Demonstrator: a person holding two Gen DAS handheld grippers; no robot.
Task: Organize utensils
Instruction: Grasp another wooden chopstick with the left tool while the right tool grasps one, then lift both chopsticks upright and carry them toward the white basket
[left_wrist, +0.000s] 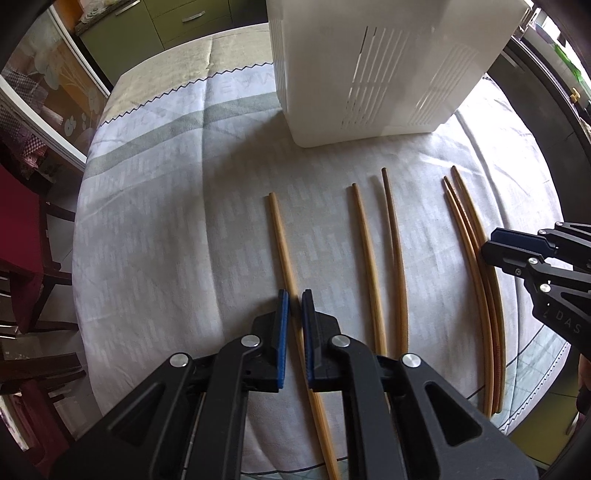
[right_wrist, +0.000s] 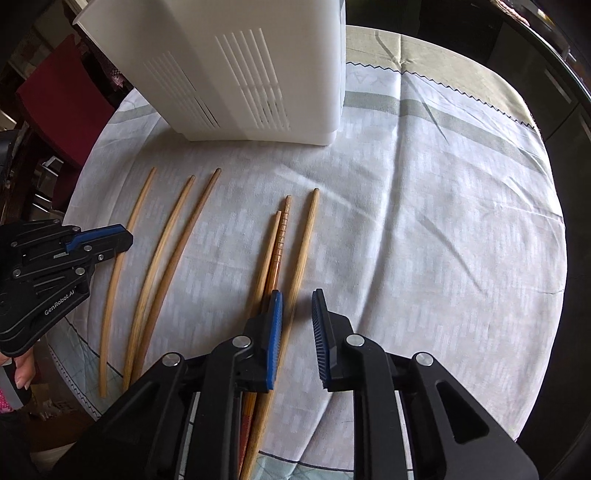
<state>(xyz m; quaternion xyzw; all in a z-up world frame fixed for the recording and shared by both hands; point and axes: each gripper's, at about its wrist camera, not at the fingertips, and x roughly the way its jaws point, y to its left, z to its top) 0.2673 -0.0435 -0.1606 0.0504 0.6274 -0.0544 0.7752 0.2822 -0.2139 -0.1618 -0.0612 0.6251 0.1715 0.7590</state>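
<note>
my left tongs point down at the counter, which is spread with a pale patterned tablecloth, and they are clamped on the leftmost wooden chopstick; its shaft passes right between the blue pads and lies flat on the cloth. to its right lie two more chopsticks side by side, a little apart from each other. further right is a tight bundle of three chopsticks, touching along their length.

my right tongs hover over that bundle. the jaws stand apart, with a clear gap showing cloth. the outermost chopstick of the three runs up into the gap by the left pad, and i cannot tell whether the pad touches it. the ridged, darker chopstick and its neighbour pass outside that pad.

a white slotted utensil holder stands upright on the cloth beyond the chopstick tips, well apart from both tongs. a red chair sits beside the counter.
</note>
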